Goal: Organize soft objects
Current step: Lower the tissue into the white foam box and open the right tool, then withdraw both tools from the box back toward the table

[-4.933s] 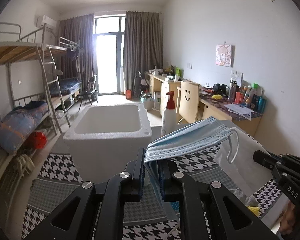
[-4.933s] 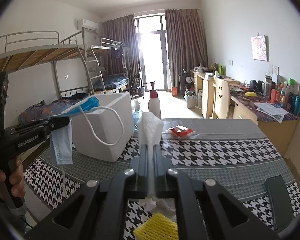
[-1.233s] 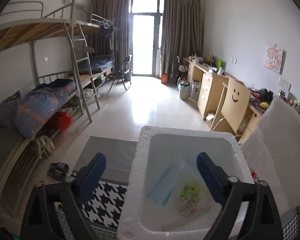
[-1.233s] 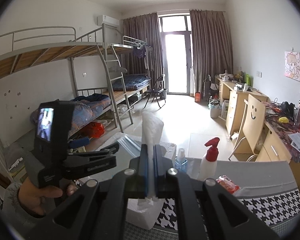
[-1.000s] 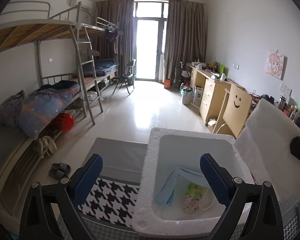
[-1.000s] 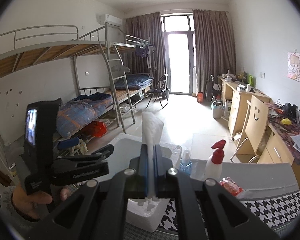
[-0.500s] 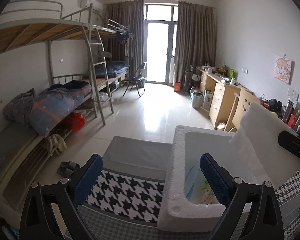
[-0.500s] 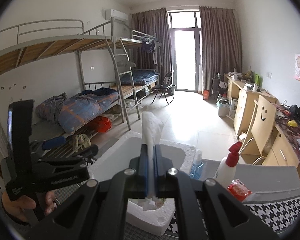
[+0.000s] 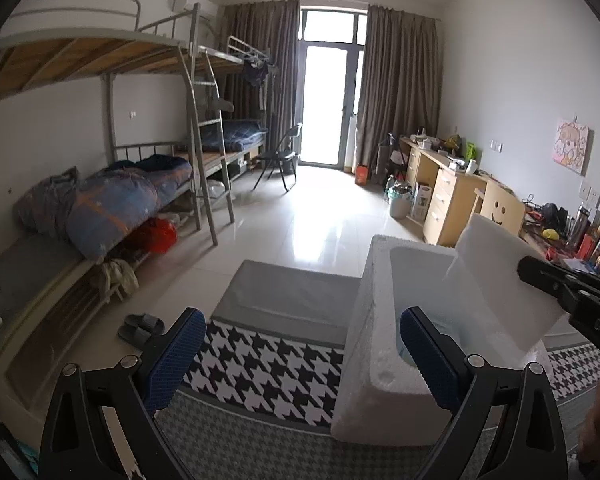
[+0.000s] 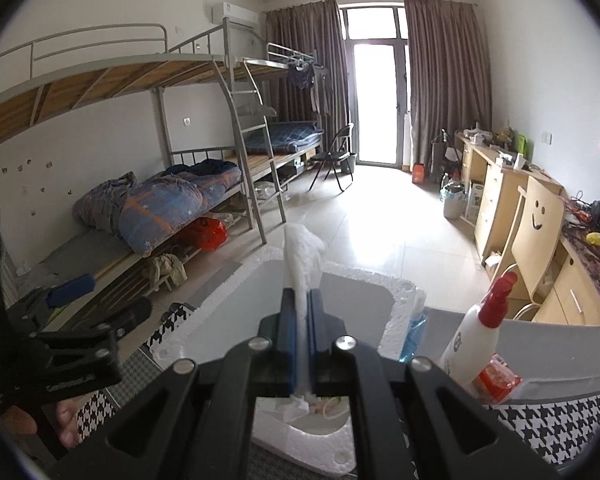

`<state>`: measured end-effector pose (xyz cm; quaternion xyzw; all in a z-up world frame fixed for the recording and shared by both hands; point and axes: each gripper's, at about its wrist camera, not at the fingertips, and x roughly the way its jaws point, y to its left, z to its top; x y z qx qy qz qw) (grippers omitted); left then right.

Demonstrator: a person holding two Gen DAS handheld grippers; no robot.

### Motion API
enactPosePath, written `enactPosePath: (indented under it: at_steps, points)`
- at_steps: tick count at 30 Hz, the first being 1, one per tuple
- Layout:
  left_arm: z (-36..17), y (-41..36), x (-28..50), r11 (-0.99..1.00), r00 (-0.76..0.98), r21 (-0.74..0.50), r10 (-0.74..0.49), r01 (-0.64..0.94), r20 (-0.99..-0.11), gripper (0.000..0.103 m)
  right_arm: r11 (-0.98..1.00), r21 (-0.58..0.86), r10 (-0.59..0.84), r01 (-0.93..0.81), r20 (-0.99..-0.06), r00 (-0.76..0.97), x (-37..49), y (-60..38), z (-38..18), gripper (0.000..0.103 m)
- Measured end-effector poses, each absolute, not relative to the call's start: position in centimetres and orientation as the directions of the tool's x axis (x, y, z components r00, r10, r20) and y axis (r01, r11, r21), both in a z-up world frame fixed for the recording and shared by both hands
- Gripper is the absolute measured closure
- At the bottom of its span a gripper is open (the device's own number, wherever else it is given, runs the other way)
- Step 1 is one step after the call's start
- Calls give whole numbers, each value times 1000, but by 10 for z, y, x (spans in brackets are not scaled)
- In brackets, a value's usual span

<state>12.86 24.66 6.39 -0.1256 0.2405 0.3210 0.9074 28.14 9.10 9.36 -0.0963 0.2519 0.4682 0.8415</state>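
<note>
1. Closest in, the right tongs [image 10: 302, 344] are clenched on a white foam sheet [image 10: 302, 268], which stands upright between the blue pads [image 10: 288, 340] and rises over the box.
2. Under them sits the white styrofoam box [image 10: 376, 292], open at the top; inside, just below the pads, there is a glimpse of a pale, greenish soft item [image 10: 328, 402] on the bottom, too hidden to name.
3. From the left wrist view, the left tongs [image 9: 304, 354] hang released, blue pads spread wide with nothing between them, the right-hand pad in front of the box's near wall.
4. That view shows the foam sheet tilted over the box's open top, with something light blue [image 9: 452, 330] lying low inside.
5. The box rests on the desk [image 9: 268, 360], which wears a black-and-white houndstooth cloth.
6. Just right of the box in the right wrist view: a small blue bottle [image 10: 414, 330] against its wall, then a white spray bottle with a red trigger [image 10: 480, 332], and a red packet [image 10: 498, 380] at its foot.
7. At the left edge, a person's hand [image 10: 40, 420] grips the handle of the left tongs.
8. Farther off, a bunk bed [image 10: 148, 192] carries a rolled blue quilt.
</note>
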Motion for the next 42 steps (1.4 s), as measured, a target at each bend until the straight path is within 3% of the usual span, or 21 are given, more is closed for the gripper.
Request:
enactPosePath:
  at_steps: [10,11,13,14,15,26,29,32,42]
  points:
    - [53,247,121,757,665,-63,527,-650,-529,4,542,41,710,-839,-556,431,279,105,79,92]
    - [51,247,119,757,666,-69,523,-650,-532,4,543,39,705,-839,-563,430,279,106,77,86]
    - [51,248,117,755,666,-76,521,-651,-534,4,539,31,693,-842,-585,422,279,109,74,61]
    - [51,248,116,754,665,-75,522,-652,-534,4,538,27,690,-843,-588,422,279,109,73,39]
    - [51,248,115,753,666,-78,522,-653,-533,4,540,21,692,-841,-581,430,278,108,73,30]
    - [50,243,108,765,676,-77,512,-639,-530,4,533,32,710,-846,-560,427,273,97,77,28]
    - [51,240,106,765,679,-79,512,-639,-527,4,554,11,693,-833,-560,454,272,95,77,18]
    - [51,239,105,766,681,-81,512,-638,-524,4,546,-5,697,-838,-553,457,266,90,77,16]
    - [60,219,96,787,707,-71,506,-613,-495,4,522,7,728,-853,-526,441,253,73,88,15]
